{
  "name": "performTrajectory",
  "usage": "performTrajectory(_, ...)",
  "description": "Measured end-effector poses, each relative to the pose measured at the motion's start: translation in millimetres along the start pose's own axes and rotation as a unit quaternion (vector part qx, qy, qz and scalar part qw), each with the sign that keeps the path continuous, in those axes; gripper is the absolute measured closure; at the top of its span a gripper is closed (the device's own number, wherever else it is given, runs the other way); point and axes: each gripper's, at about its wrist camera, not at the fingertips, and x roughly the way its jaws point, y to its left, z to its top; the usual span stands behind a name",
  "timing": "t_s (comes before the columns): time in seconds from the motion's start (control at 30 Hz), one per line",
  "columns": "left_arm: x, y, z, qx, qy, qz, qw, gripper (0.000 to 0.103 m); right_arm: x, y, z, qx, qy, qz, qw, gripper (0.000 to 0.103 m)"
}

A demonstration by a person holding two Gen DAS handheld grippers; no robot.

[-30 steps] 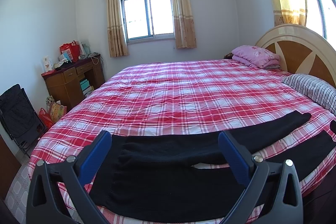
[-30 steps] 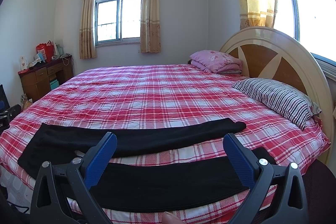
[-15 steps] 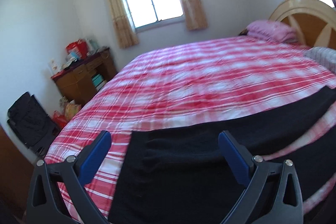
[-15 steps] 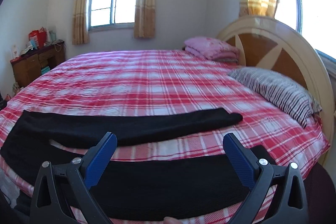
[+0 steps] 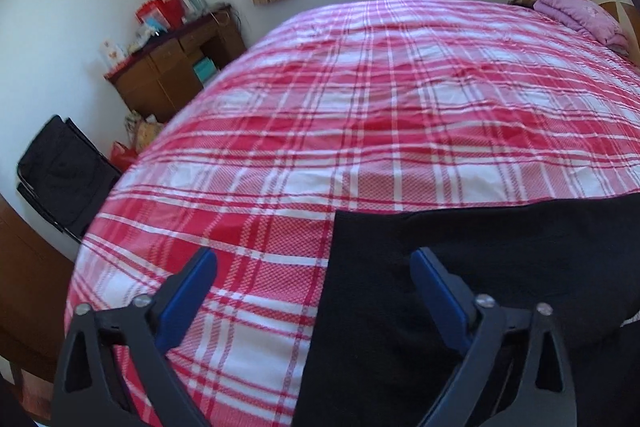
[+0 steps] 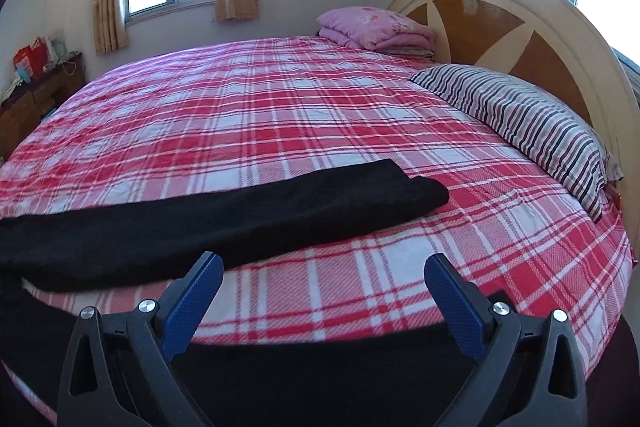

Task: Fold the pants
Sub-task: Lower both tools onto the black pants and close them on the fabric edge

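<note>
Pants (image 6: 224,215) across the bed's (image 6: 280,115) near edge, pillow (image 6: 532,131) far right.

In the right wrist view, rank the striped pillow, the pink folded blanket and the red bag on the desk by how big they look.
1. Striped pillow, though it is nearest.
2. Pink blanket.
3. Red bag, farthest away.

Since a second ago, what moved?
Both grippers dropped closer to the black pants. The left gripper swung over the waist edge, jaws closing, nothing pinched yet. The right gripper neared the leg ends, open. The pants stayed flat.
</note>
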Motion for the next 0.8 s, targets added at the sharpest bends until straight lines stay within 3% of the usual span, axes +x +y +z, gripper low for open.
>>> performTrajectory(0.1, 27, 0, 8, 0.004, 0.029, -0.023, 0.9993, 0.019, 18, -9, 9, 0.007, 0.020, 0.008, 1.000, 0.010)
performTrajectory(0.17, 40, -2, 13, 0.004, 0.042, -0.055, 0.9976, 0.037, 30, -16, 15, 0.011, 0.036, 0.013, 0.999, 0.017)
performTrajectory(0.23, 52, -5, 16, 0.008, 0.059, -0.068, 0.9959, 0.042, 42, -25, 20, 0.025, 0.051, 0.019, 0.998, 0.019)
performTrajectory(0.4, 64, -11, 19, 0.019, 0.061, -0.100, 0.9929, 0.056, 61, -48, 28, 0.051, 0.071, 0.012, 0.996, 0.026)
performTrajectory(0.43, 66, -9, 19, 0.014, 0.062, -0.119, 0.9909, 0.065, 64, -52, 29, 0.054, 0.073, 0.009, 0.996, 0.027)
performTrajectory(0.6, 72, 3, 21, -0.012, 0.076, -0.171, 0.9822, 0.069, 79, -75, 40, 0.070, 0.085, -0.006, 0.994, 0.028)
performTrajectory(0.67, 73, 5, 22, -0.014, 0.071, -0.184, 0.9802, 0.080, 84, -83, 46, 0.069, 0.084, -0.018, 0.994, 0.031)
performTrajectory(0.8, 71, -1, 23, 0.001, 0.073, -0.180, 0.9809, 0.087, 97, -101, 59, 0.070, 0.090, -0.031, 0.993, 0.035)
